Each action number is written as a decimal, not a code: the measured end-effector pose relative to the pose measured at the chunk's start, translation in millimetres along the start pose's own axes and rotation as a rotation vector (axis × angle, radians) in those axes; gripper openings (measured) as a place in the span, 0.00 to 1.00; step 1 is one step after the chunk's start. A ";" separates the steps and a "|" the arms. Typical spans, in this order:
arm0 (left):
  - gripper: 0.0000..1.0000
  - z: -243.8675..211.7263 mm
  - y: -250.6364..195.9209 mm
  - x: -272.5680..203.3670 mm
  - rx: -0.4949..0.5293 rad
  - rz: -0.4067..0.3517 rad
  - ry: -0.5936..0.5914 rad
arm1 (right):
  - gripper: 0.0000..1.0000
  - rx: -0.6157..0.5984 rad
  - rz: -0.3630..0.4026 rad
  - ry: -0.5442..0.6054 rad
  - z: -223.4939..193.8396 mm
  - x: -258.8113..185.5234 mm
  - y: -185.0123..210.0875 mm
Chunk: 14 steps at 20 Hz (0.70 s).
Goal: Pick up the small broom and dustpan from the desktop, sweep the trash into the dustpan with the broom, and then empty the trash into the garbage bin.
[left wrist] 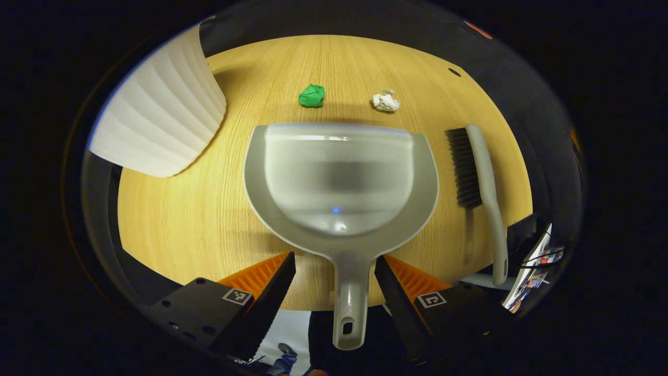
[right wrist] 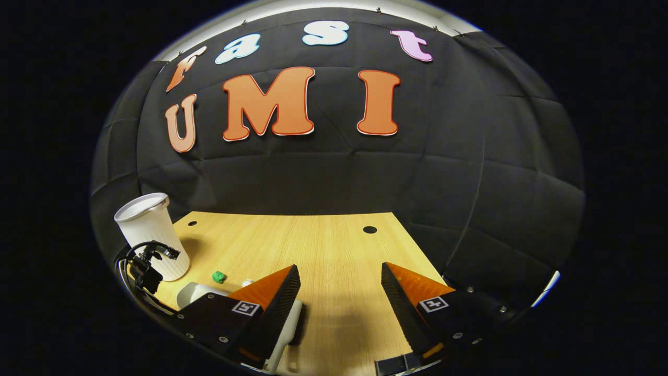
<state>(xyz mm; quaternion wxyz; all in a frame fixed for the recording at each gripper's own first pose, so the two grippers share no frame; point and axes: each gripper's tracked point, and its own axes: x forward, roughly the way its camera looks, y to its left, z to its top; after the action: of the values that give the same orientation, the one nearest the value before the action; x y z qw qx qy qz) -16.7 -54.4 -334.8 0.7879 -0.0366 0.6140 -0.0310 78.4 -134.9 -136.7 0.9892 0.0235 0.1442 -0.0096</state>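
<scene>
Nearest in the left gripper view, the left tongs (left wrist: 334, 271) stand released, one finger on each side of the pale grey plastic dustpan's handle (left wrist: 350, 308) but touching neither side of it; lined up so, they look ready to close on the handle for the pickup. The grey dustpan (left wrist: 339, 183) lies flat on the light wood-grain bench (left wrist: 172, 219), its mouth turned toward the trash, which should make sweeping in simple. Just to its side lies the small grey broom with dark bristles (left wrist: 477, 172), untouched. Beyond the pan's lip sit a crumpled green paper ball (left wrist: 312, 96) and a crumpled white paper scrap (left wrist: 385, 101). The white ribbed garbage bin (left wrist: 162, 112) stands at the far corner, near enough for emptying.

The right tongs (right wrist: 340, 305) hang released over bare bench, grasping nothing. Black cloth walls close the booth behind.
</scene>
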 end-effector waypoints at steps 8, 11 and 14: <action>0.92 -3.5 -7.8 2.5 0.009 -0.023 0.068 | 0.95 -0.015 -0.006 0.044 -11.4 8.7 2.9; 0.74 0.5 -7.9 5.5 0.014 -0.023 0.061 | 0.95 -0.011 0.010 0.074 -18.5 10.9 7.6; 0.57 -3.0 -13.8 8.1 -0.021 -0.042 0.074 | 0.94 0.001 0.050 0.121 -30.7 10.7 18.4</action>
<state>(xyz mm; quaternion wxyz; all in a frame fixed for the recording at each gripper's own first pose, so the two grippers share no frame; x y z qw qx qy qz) -17.7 -69.0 -342.0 0.7633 -0.0568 0.6422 -0.0424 80.4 -115.1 -168.4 0.9786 0.0278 0.2032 0.0164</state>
